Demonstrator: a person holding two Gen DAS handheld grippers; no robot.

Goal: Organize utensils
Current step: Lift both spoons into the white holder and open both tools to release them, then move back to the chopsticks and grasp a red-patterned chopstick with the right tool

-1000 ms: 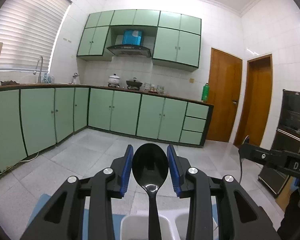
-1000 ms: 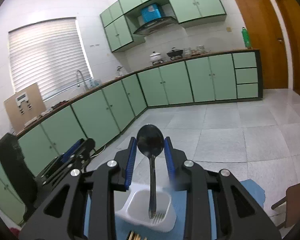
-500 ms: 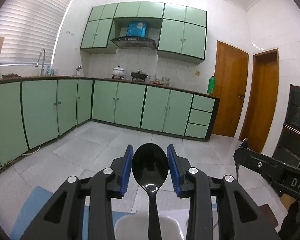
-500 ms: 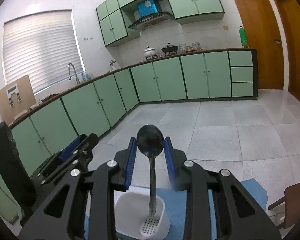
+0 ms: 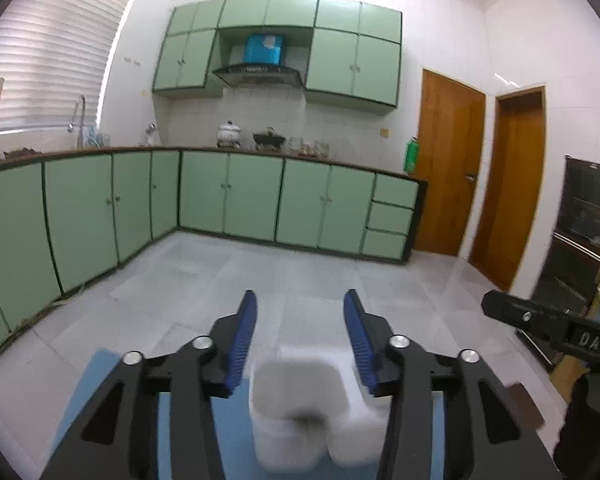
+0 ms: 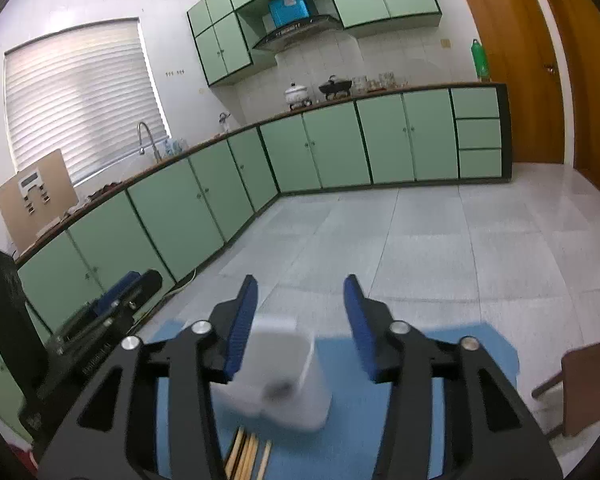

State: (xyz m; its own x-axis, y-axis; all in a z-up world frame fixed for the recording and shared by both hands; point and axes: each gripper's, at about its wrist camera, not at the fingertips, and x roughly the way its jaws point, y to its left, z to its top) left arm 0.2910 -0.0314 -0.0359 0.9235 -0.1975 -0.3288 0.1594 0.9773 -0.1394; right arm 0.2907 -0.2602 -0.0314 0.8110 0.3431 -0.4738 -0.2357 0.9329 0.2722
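Spoons gone from both claws point(image 5: 299, 334) point(image 6: 300, 320) (opening, empty), blurred white holder point(image 5: 300, 412) below.

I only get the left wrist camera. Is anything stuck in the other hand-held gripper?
Observer: No. The right wrist view shows the right hand-held gripper with nothing between its blue pads, and its jaws are opening.
Operator: What else is on the mat besides the white holder?
Observer: Wooden chopsticks. They lie on the blue mat, on the camera's side of the white holder.
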